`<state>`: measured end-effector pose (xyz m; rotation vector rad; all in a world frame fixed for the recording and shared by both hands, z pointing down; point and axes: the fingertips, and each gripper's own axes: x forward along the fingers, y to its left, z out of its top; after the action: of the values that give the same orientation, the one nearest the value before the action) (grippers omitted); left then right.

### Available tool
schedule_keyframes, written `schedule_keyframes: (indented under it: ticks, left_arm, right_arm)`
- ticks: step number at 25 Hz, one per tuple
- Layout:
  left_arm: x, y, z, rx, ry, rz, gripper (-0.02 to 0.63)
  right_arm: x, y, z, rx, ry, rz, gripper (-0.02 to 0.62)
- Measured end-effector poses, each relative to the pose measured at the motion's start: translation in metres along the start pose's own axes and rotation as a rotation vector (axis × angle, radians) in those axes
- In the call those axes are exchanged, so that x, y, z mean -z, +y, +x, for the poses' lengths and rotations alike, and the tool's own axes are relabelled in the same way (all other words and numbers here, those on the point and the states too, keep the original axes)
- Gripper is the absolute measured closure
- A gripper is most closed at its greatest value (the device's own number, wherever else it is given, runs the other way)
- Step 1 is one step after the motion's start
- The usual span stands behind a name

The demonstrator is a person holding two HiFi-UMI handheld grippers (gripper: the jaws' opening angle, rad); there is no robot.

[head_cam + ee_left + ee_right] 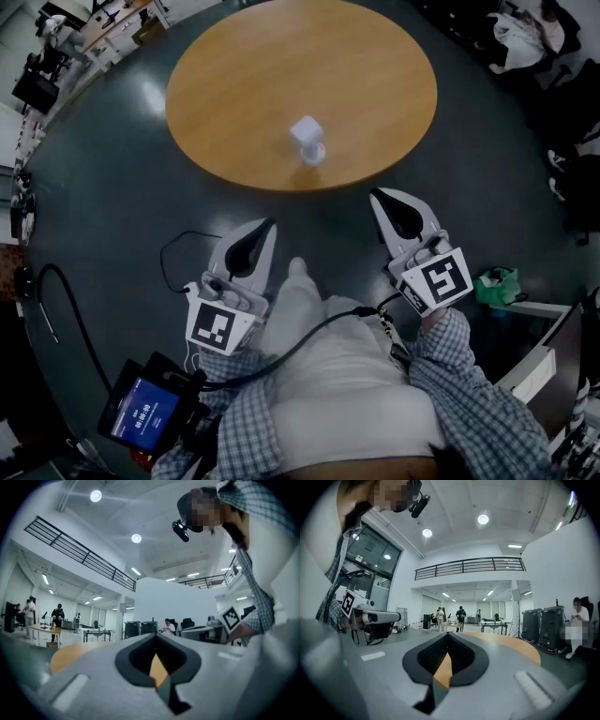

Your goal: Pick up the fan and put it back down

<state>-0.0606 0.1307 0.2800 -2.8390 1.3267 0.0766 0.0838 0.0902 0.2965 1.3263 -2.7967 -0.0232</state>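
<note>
- Head view: the fan (307, 141), small and white, stands upright on the round wooden desk (234, 84), towards the desk's near edge and apart from everything else. Both grippers are held level over the floor, short of the desk's rim. The left gripper (268, 227) is below and to the left of the fan, and the right gripper (378, 197) is below and to the right. The fan therefore lies ahead and between them, inward from each. The right gripper's tip looks slightly nearer the fan, though the difference is small. Neither gripper touches the fan or the desk.
- Left gripper view: the left gripper (155, 635) has its jaws closed tip to tip, with nothing caught between them. Only the desk top shows through the gap behind the tips. The desk (70, 656) stretches ahead and to the left, and the fan cannot be made out here.
- Right gripper view: the right gripper (448, 634) is likewise closed and empty. The desk (511, 644) curves away ahead and to the right, and no fan is visible. By my reading, either gripper must open, go forward over the rim and turn inward to take the upright fan from the side.
</note>
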Motion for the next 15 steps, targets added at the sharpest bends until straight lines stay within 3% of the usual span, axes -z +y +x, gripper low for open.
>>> schedule_keyframes:
  ticks: [15]
  left_arm:
    - [0.002, -0.023, -0.016, 0.066, 0.029, 0.015, 0.606]
  right_arm:
    - [0.002, 0.017, -0.023, 0.043, -0.004, 0.016, 0.592]
